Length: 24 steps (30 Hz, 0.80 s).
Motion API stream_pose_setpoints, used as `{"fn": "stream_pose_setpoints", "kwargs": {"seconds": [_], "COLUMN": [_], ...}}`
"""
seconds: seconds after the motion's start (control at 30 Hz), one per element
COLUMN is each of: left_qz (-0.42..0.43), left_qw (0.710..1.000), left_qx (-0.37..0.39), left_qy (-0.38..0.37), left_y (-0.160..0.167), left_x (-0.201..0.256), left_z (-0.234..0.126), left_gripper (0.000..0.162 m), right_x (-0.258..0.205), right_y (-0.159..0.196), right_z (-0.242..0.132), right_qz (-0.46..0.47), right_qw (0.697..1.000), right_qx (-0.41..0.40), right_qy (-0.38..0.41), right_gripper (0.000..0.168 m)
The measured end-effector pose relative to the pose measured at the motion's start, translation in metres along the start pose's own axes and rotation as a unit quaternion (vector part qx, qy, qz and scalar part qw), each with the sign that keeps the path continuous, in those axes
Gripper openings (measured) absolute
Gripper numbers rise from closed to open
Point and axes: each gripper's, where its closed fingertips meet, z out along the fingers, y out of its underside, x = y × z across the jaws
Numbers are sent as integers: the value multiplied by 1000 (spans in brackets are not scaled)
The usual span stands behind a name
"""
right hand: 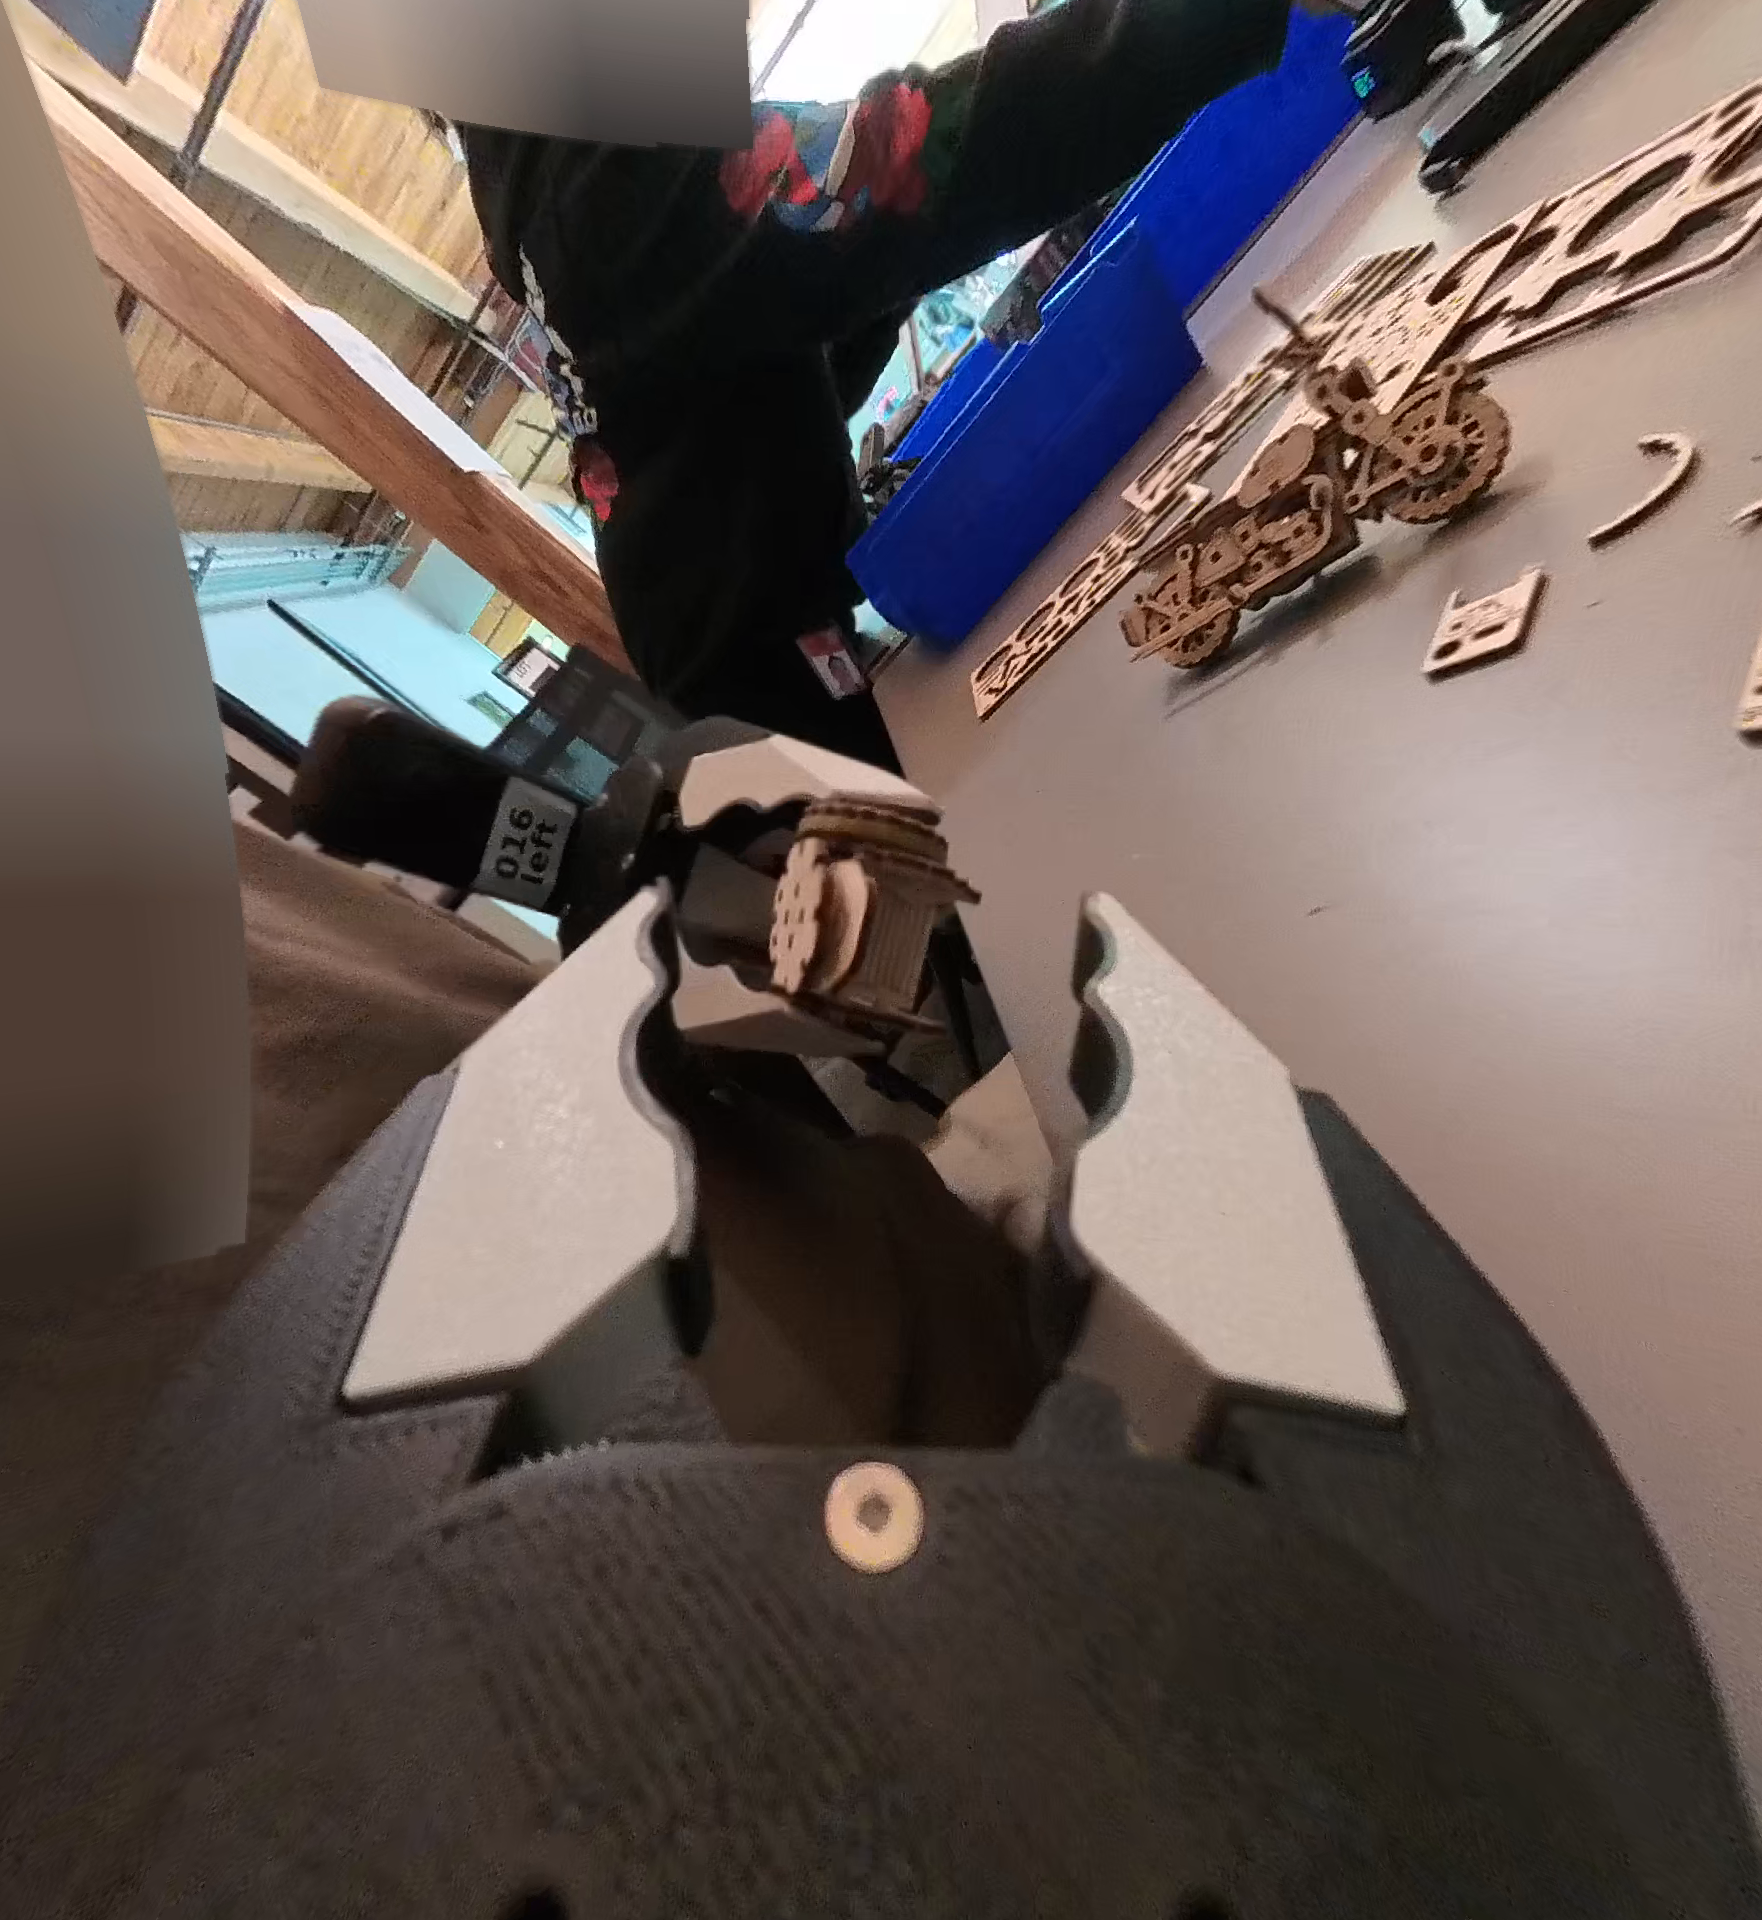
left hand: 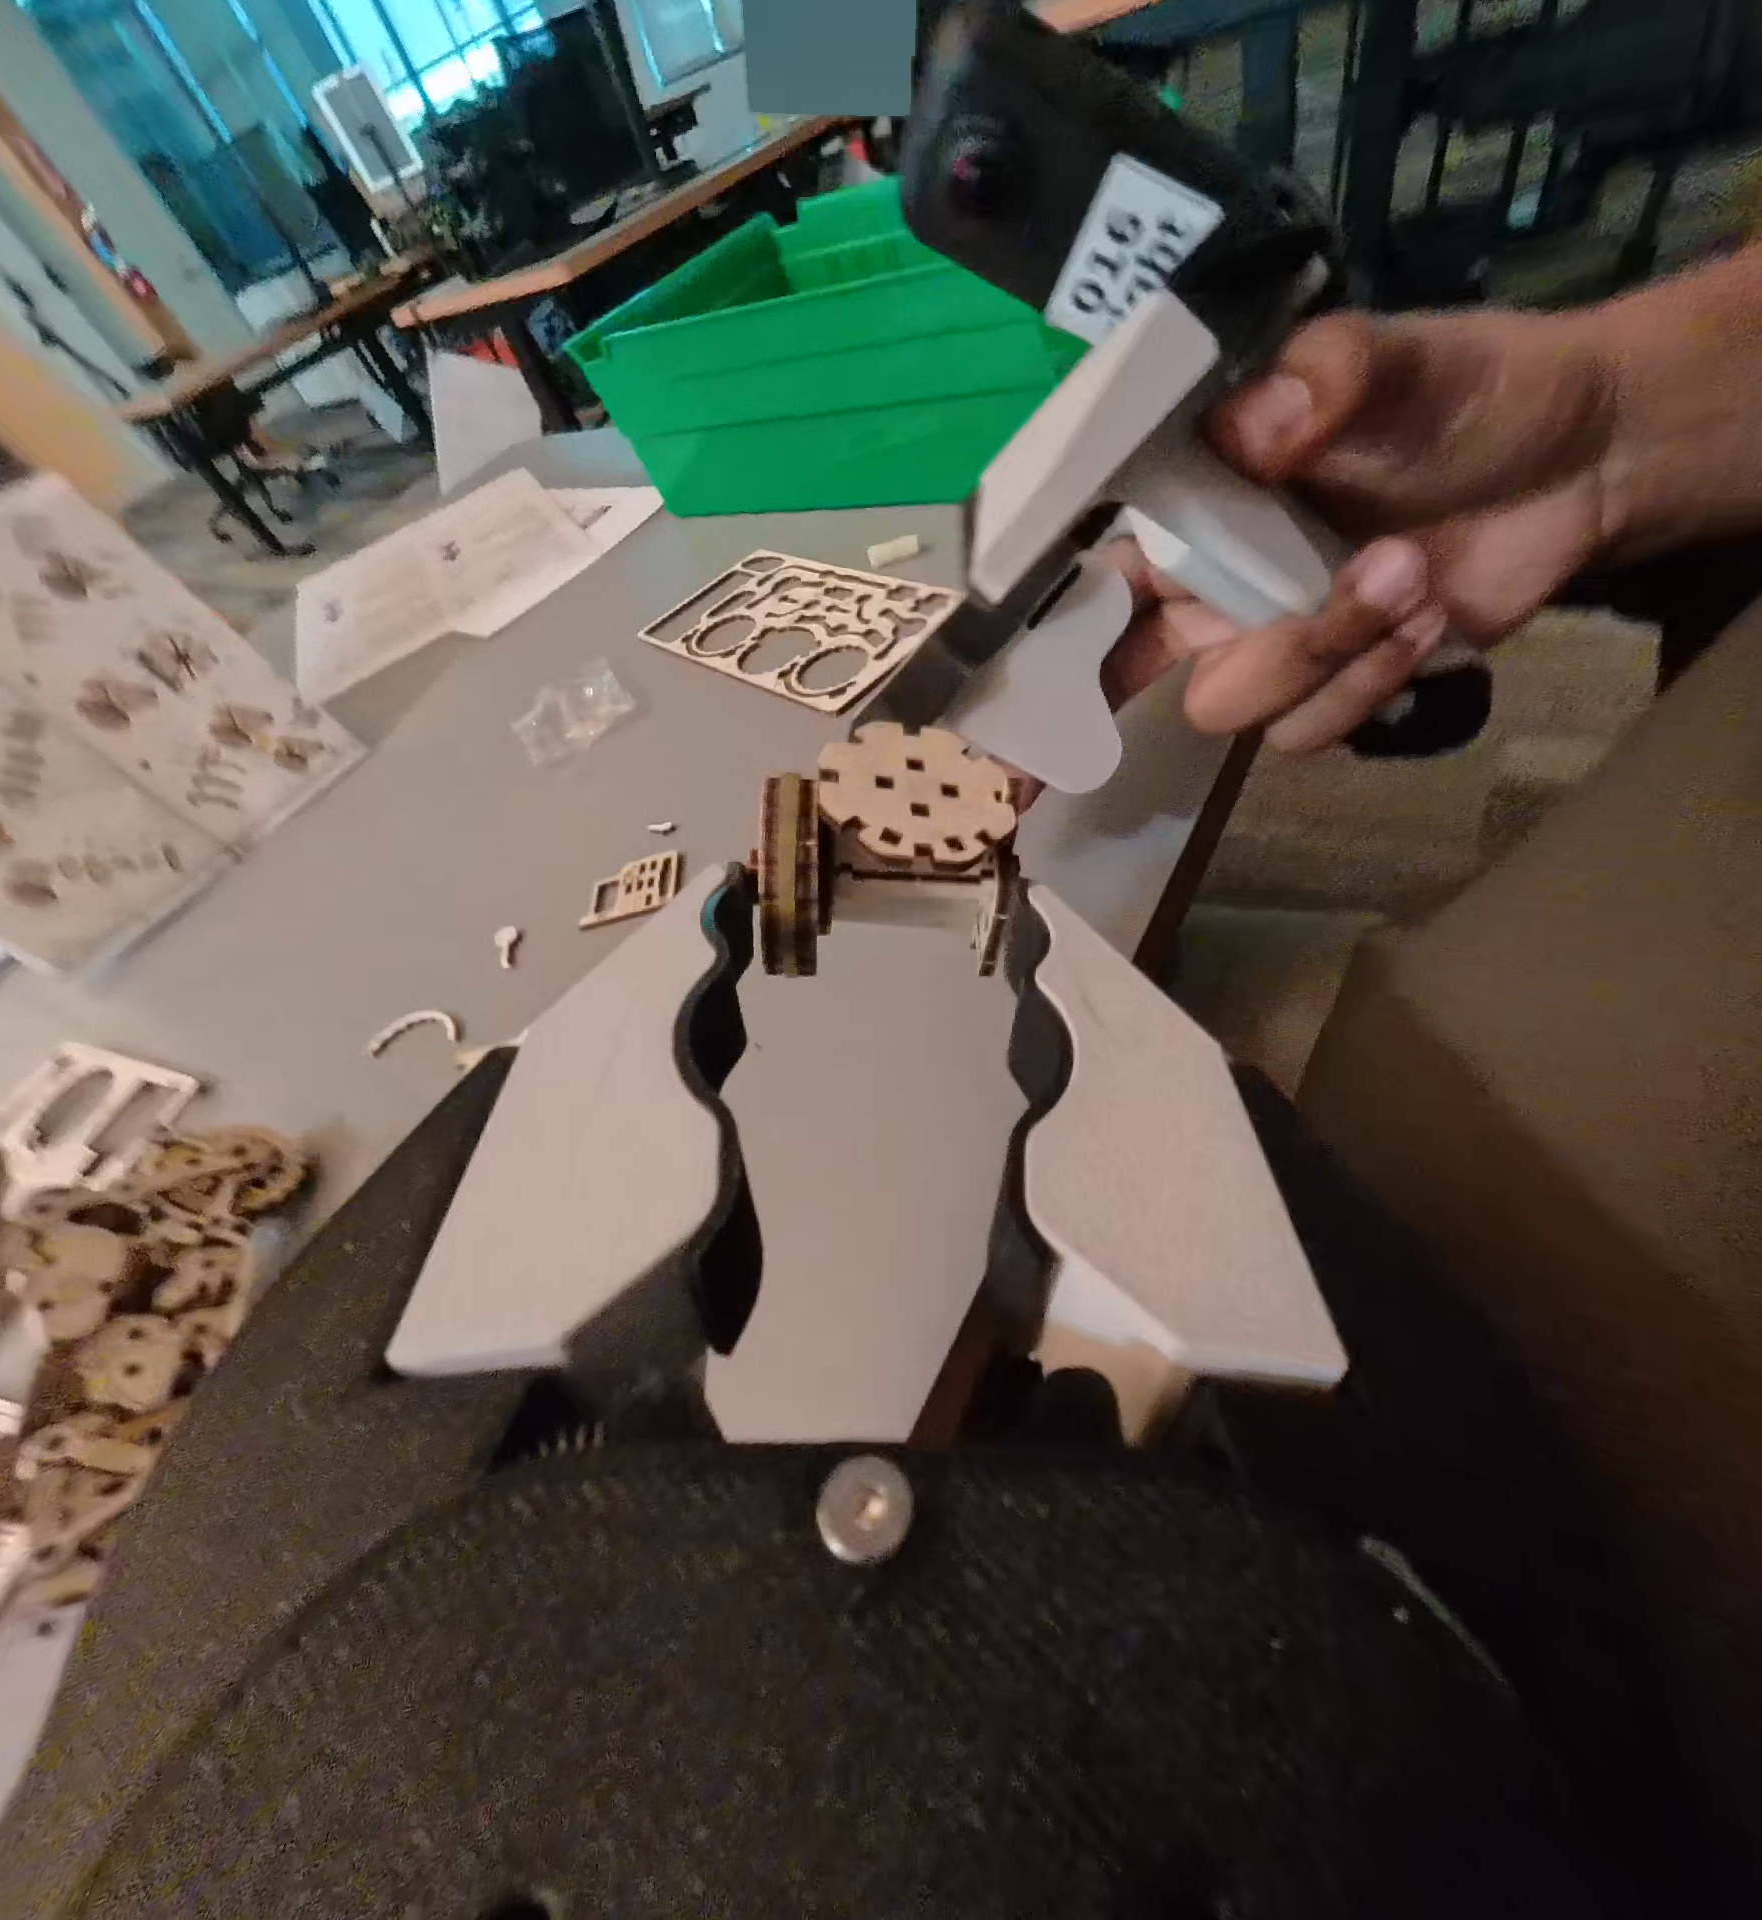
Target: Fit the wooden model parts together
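L tongs (left hand: 882,914) clamp wooden model (left hand: 887,842) at frame ctr, above bench (left hand: 389,883) edge. R tongs (right hand: 877,935) wide, empty, tips just beside the model. Judgement: keep L grip steady, bring R in square w/ the slotted disc (left hand: 913,795), press gently; thin ply may crack.

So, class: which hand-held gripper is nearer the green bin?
Right. The right hand-held gripper hovers just in front of the green bin; the left hand-held gripper, shut on the wooden sub-assembly, sits farther back.
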Motion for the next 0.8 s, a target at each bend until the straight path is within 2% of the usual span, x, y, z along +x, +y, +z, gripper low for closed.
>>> {"fn": "stream_pose_setpoints", "kwargs": {"seconds": [0.07, 0.13, 0.2, 0.27, 0.37, 0.47, 0.5, 0.6, 0.73, 0.8], "left_qz": [-82, -192, -312, -414, -507, -551, -556, -536, -495, -491], "left_qw": [996, 979, 941, 891, 826, 778, 772, 772, 786, 776], "left_qx": [10, 42, 82, 117, 150, 178, 180, 192, 195, 208], "left_qy": [18, 57, 98, 144, 198, 242, 247, 283, 315, 336], "left_y": [0, -6, -12, -15, -18, -25, -27, -38, -49, -55], "left_x": [-6, -9, -16, -22, -26, -24, -23, -12, 3, 5], "left_z": [0, -3, -7, -12, -19, -26, -27, -33, -39, -44], "left_gripper": [47, 46, 46, 46, 46, 46, 46, 46, 46, 47], "right_x": [2, 3, 1, -2, -9, -15, -19, -35, -52, -56], "right_y": [-4, -5, -4, -3, 0, 3, 2, -2, -1, -1], "right_z": [-1, 0, 1, 4, 7, 7, 7, 4, 1, 0], "right_qz": [6, -3, -33, -85, -191, -295, -324, -402, -487, -504], "right_qw": [1000, 1000, 999, 996, 979, 950, 940, 908, 866, 856], "right_qx": [9, 12, 8, 5, -8, -18, -14, 8, 25, 32], "right_qy": [1, 4, 15, 31, 65, 103, 110, 117, 114, 112], "right_gripper": [79, 79, 79, 79, 79, 77, 75, 72, 70, 68]}}
